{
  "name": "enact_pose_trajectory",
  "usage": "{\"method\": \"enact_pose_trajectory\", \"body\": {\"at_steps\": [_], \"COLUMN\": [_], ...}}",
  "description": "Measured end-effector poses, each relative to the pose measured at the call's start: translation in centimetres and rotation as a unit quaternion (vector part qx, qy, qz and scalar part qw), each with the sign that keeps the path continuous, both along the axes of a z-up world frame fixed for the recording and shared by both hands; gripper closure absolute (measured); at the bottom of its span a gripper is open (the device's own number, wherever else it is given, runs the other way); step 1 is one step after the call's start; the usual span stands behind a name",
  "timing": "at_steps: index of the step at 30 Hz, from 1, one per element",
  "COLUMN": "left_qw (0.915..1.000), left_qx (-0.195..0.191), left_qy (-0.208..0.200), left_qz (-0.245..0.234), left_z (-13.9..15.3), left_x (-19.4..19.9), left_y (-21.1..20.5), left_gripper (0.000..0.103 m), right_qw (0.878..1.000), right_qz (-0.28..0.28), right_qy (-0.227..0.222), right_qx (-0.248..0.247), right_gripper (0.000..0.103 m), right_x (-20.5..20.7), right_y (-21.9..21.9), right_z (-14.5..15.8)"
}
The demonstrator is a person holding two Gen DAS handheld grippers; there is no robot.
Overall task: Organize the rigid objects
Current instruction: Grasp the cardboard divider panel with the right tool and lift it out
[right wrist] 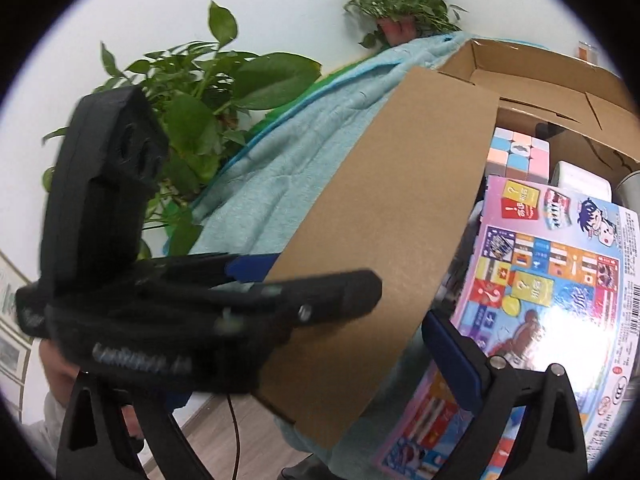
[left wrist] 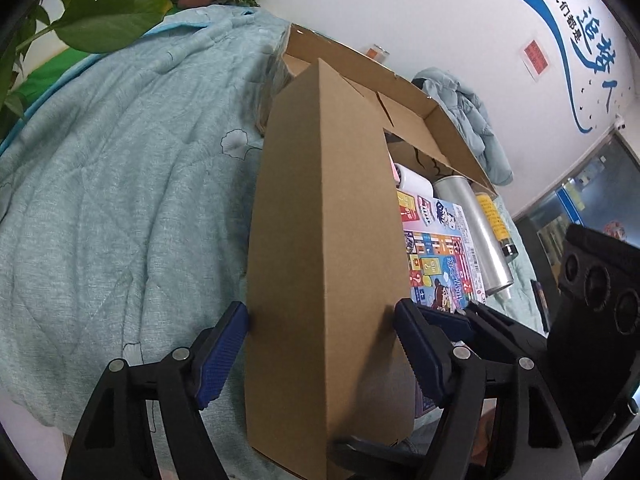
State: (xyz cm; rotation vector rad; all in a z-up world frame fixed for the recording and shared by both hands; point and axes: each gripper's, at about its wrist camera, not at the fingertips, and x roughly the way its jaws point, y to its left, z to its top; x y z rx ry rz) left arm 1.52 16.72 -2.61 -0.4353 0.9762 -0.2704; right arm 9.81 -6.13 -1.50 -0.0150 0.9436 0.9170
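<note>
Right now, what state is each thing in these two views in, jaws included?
Brown cardboard box: open, partly filled.
Raised cardboard flap: upright, clamped.
Left gripper: jaws shut on the flap.
Right gripper: jaws open, nothing held.
Colourful game box: tilted inside the box.
Silver cylinder: lying on its side.
Pastel puzzle cube: inside the box.

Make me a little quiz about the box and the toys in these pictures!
1. True or false: the left gripper clamps the cardboard flap.
2. What lies right of the board game box in the left wrist view? A) silver roll B) ball C) cup
3. Fill in: the pastel ____ cube sits at the carton's back.

Key: 1 true; 2 A, the silver roll; 3 puzzle.
</note>
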Motion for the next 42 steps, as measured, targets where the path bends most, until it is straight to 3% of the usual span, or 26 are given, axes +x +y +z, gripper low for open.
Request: {"method": "enact_pose_trajectory", "body": {"at_steps": [5, 9, 15, 23, 27, 35, 42], "left_qw": [0.9996, 0.9991, 0.9981, 0.9927, 0.9887, 0.9832, 0.9805], "left_qx": [0.024, 0.034, 0.044, 0.060, 0.061, 0.066, 0.071], "left_qy": [-0.012, -0.025, -0.043, -0.103, -0.133, -0.158, -0.171], "left_qz": [-0.010, -0.010, -0.002, -0.013, -0.031, -0.062, -0.066], "left_z": [0.6, 1.7, 4.0, 9.5, 12.1, 15.3, 18.4], "left_x": [-0.2, -0.4, -0.8, 0.4, 2.9, 9.5, 17.9], "left_y": [0.1, 0.3, 0.2, -1.0, -2.0, -4.1, -3.8], "left_gripper": [0.032, 0.035, 0.035, 0.035, 0.035, 0.035, 0.035], "right_qw": [0.999, 0.998, 0.997, 0.989, 0.983, 0.974, 0.969], "right_qz": [-0.012, -0.024, -0.028, -0.055, -0.075, -0.107, -0.116], "right_qy": [-0.021, -0.047, -0.072, -0.134, -0.170, -0.199, -0.217], "right_qx": [-0.021, -0.023, -0.010, 0.014, 0.013, 0.012, 0.002], "right_gripper": [0.009, 0.019, 0.022, 0.022, 0.022, 0.022, 0.022], "right_x": [-0.4, -0.8, -0.5, 0.3, 1.8, 6.2, 11.4], "right_y": [0.1, -0.2, -0.6, -1.6, -2.2, -3.1, -2.3], "right_z": [-0.2, 0.4, 1.8, 5.3, 7.4, 9.1, 11.3]}}
